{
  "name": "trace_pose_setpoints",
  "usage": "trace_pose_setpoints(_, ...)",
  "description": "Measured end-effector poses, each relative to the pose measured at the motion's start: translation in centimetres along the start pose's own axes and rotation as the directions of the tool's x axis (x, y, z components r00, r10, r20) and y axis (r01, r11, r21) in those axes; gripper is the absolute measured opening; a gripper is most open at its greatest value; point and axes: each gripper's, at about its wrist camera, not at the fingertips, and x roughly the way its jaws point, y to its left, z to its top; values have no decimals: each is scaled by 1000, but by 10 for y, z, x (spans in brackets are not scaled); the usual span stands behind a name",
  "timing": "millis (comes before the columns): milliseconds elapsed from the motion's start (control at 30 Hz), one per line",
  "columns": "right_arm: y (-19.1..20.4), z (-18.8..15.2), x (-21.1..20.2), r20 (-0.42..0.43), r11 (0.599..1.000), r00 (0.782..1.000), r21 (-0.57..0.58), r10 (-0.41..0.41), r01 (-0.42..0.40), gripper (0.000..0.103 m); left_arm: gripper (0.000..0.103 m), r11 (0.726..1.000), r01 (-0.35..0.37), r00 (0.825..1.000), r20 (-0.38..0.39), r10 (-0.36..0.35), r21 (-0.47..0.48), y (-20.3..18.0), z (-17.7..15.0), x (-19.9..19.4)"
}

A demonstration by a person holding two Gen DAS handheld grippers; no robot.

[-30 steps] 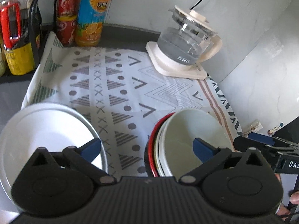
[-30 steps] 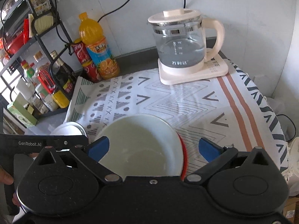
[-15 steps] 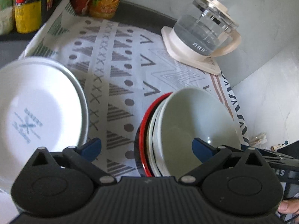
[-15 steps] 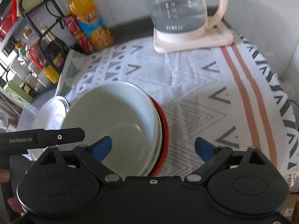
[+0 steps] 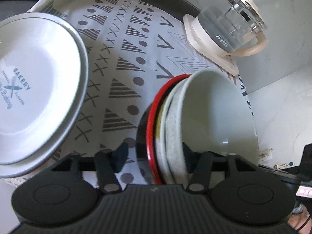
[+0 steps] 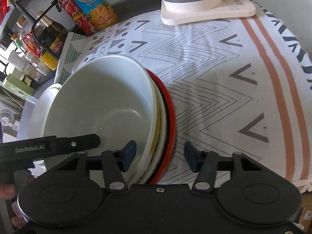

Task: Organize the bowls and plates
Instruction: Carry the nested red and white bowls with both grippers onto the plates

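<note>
A stack of bowls stands on the patterned cloth: a pale white bowl (image 5: 214,113) on top, a speckled grey one (image 5: 173,128) under it, and a red-rimmed black bowl (image 5: 151,128) at the bottom. My left gripper (image 5: 153,156) straddles the stack's near left rim, one finger inside the top bowl and one outside. Its jaws are closing and a gap shows at the outer pad. My right gripper (image 6: 159,155) straddles the stack (image 6: 97,107) on its right rim the same way, jaws closing, the outer pad clear of the red rim (image 6: 171,117). A white plate (image 5: 39,81) printed BAKERY lies left of the stack.
A glass kettle (image 6: 195,0) on its cream base stands at the back of the cloth (image 6: 234,68). An orange juice bottle (image 6: 93,9), red cans and a wire rack of bottles (image 6: 39,31) crowd the back left. A person's hand (image 6: 5,187) shows at the lower left.
Both grippers have come down onto the bowl stack, and their jaws have narrowed from wide open. The stack's rim now sits between each pair of fingers.
</note>
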Motion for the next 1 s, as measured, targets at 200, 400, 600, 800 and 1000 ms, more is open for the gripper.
trace_pose_setpoints(200,2,2,3,1,1000,1000,11,-2,2,42,42,1000,-17,1000,0,17,-9,-2,2,-1)
trace_pose_setpoints(400,5,3,-3,37,1000,999,8,-21,21,38,42,999,-25,1000,-12,25,32,-6,2,1)
trace_pose_setpoints(600,11,13,-19,99,1000,995,9,-30,30,36,42,998,11,1000,-5,-10,64,-9,9,-8)
trace_pose_setpoints(800,27,23,-31,151,999,988,-3,-32,33,36,42,995,19,1000,17,-21,100,-10,21,-24)
trace_pose_setpoints(1000,47,27,-35,186,999,982,-13,-34,37,36,42,993,16,999,32,-20,119,-5,31,-42)
